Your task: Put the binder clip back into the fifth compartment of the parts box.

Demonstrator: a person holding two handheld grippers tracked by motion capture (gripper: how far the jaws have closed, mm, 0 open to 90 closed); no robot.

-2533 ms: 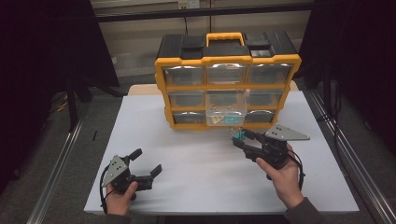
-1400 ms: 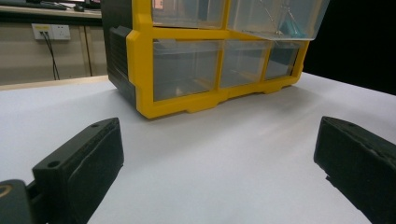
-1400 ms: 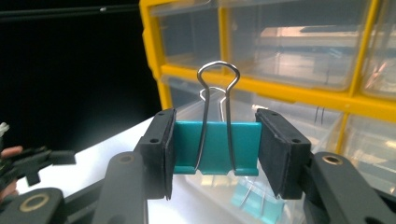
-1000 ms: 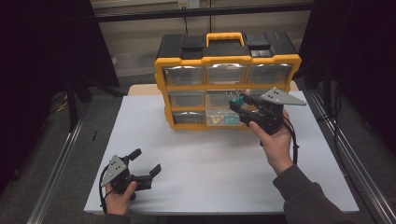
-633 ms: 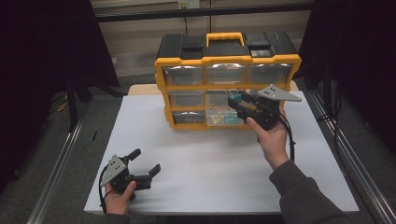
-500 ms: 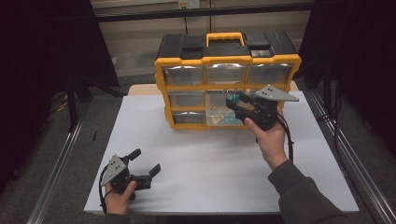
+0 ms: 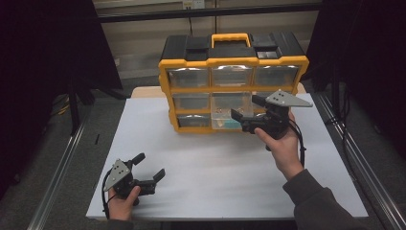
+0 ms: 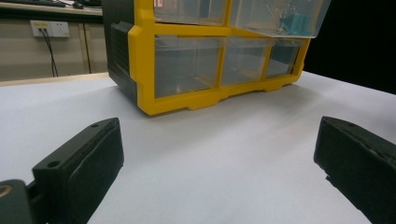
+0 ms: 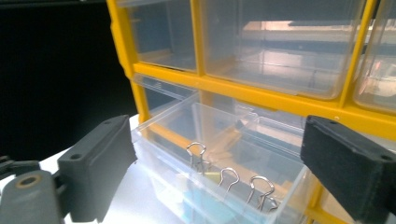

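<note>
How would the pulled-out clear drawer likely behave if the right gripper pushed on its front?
The clear drawer is thin transparent plastic holding a few binder clips, so it is probably light and should slide back easily. Its smooth walls look slippery and somewhat flexible. The yellow organizer looks bulky enough that it probably stays put.

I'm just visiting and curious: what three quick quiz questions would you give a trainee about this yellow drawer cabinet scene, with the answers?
1. True or false: the left gripper rests near the table's front edge, jaws open and empty.
2. Which drawer of the yellow organizer cabinet is pulled out: A top left, B middle of the middle row, C bottom right?
3. What metal items lie in the open clear drawer in front of the right gripper?

Key
1. True.
2. B.
3. Binder clips, with wire handles standing up; the right gripper's jaws have just been opening, with nothing pressed between them.
</note>
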